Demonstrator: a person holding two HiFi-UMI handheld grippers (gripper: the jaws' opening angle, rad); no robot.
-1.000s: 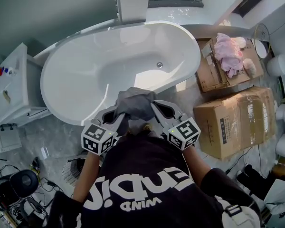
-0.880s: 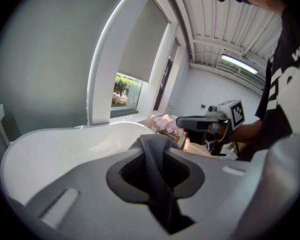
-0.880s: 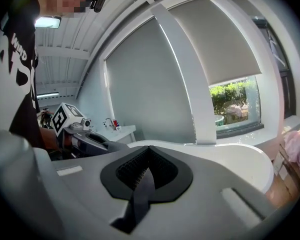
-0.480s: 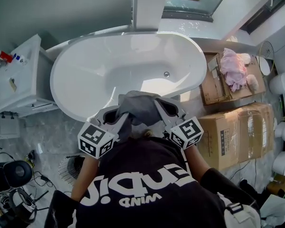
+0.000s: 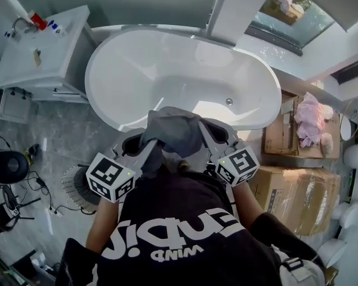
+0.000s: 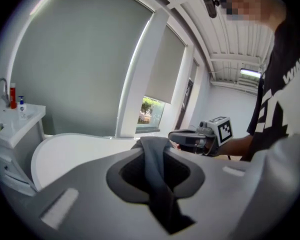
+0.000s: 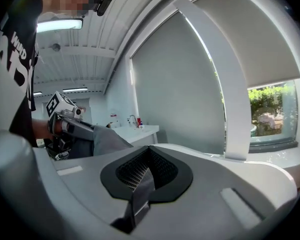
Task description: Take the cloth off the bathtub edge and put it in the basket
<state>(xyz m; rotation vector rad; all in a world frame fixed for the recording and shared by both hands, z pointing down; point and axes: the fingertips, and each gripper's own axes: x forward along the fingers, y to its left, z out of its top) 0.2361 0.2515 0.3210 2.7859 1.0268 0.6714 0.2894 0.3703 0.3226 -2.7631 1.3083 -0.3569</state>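
The grey cloth (image 5: 170, 130) hangs bunched between the 2 hand-held grippers. It is held up in the air by the near rim of the white bathtub (image 5: 125, 70), just in front of the person's chest.

The left hand-held gripper (image 6: 155, 151) pinches a fold of it. In the left gripper view a dark band of fabric runs down through the narrow gap between its pads. The right hand-held gripper (image 7: 148, 156) pinches another edge, with a thin strip caught between its nearly closed jaws.

In the head view the bunched cloth covers both sets of fingertips, so the grips are hidden there. Only the grey gripper bodies and the 2 marker cubes show.

On the floor at left, a round ribbed object (image 5: 74, 186) sits partly behind the left cube; I cannot tell whether it is the basket. The cardboard boxes (image 5: 292, 189) at right are cut off by the person's shoulder. A pink bundle (image 5: 310, 124) lies on 1 of them, too small to identify.
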